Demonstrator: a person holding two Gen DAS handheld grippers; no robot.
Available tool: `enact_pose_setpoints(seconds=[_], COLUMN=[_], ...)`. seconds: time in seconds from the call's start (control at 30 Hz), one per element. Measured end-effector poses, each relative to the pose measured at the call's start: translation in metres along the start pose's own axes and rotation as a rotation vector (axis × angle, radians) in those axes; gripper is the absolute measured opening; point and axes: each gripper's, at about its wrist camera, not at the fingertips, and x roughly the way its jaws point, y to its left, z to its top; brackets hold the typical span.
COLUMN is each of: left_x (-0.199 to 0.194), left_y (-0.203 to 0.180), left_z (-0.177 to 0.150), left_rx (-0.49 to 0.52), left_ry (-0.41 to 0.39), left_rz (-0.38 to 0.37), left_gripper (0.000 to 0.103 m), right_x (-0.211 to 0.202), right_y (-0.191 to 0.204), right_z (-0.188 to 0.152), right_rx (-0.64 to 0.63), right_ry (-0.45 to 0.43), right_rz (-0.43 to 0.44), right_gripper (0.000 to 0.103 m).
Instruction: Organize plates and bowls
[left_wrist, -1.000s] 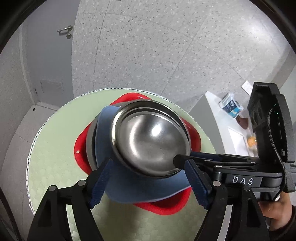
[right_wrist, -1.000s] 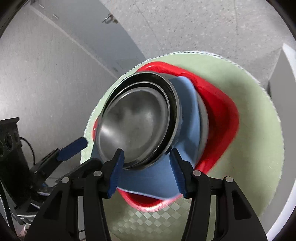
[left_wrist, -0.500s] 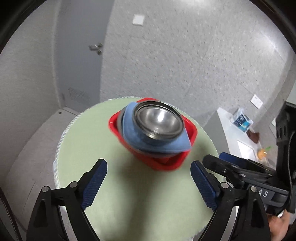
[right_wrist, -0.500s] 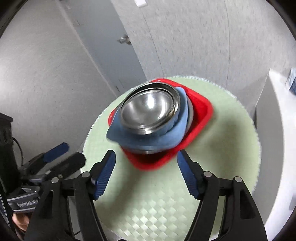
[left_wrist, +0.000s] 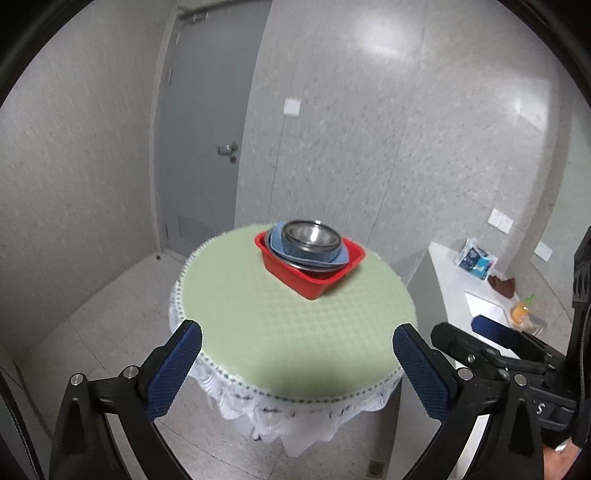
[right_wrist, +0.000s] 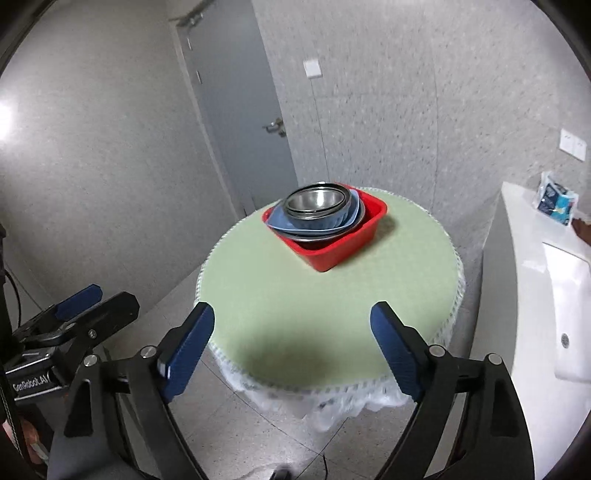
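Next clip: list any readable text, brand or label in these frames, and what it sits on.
"GenRobot.AI": on the left gripper body, right wrist view.
"S": last letter of a cut-off marking on the right gripper body, left wrist view.
Blue-and-white packet on the counter: print too blurred to read.

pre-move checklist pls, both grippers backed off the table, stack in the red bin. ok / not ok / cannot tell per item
1. Left gripper jaws have just been opening, nothing between them: ok.
2. Right gripper jaws have just been opening, nothing between them: ok.
3. Steel bowl tops the stack: ok.
4. Blue plate sits square in red bin: not ok, a corner overhangs the rim.
5. Stack level: cannot tell, frames blurred.
6. No loose dishes on table: ok.
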Motion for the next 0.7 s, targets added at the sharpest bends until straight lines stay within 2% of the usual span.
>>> enact_pose_setpoints(seconds=[0.07, 0.17, 0.23, 0.3, 0.33, 0.47, 0.6, 0.7], left_x=[-0.042, -0.106, -0.134, -0.18, -0.186, -0.264, -0.32, -0.363], left_y=[0.0, 0.005, 0.016, 0.028, 0.034, 0.06, 0.075, 0.081], left_z=[-0.02, -0.051, -0.067, -0.096, -0.102, -0.156, -0.195, -0.226], left_rx=[0.014, 0.025, 0.032, 0.054, 0.062, 0.101, 0.153, 0.193], left_ry=[-0.038, -0.096, -0.117, -0.129, -0.127, -0.15, -0.178, -0.202], left_rz=[0.002, 0.018, 0.019, 0.027, 0.029, 0.055, 0.069, 0.053], left_gripper=[0.102, 0.102, 0.102, 0.102, 0.102, 0.102, 0.102, 0.102], right_x=[-0.025, -0.063, -0.086, -0.108, -0.119, -0.154, -0.188, -0.209], right_y=[0.011, 0.035, 0.049, 0.068, 0.078, 0.114, 0.152, 0.177], right_z=[-0.014, -0.04, -0.057, -0.078, -0.088, -0.127, -0.165, -0.189], right_rx=[0.003, 0.0, 0.0, -0.004, 0.0, 0.035, 0.057, 0.062], right_ry=[-0.035, -0.086, -0.123, -0.151, -0.165, -0.194, -0.241, -0.254], right_rz=[-0.015, -0.038, -0.052, -0.077, -0.085, -0.091, -0.129, -0.16], right_gripper=[0.099, 0.1, 0.103, 0.103, 0.103, 0.103, 0.103, 0.103])
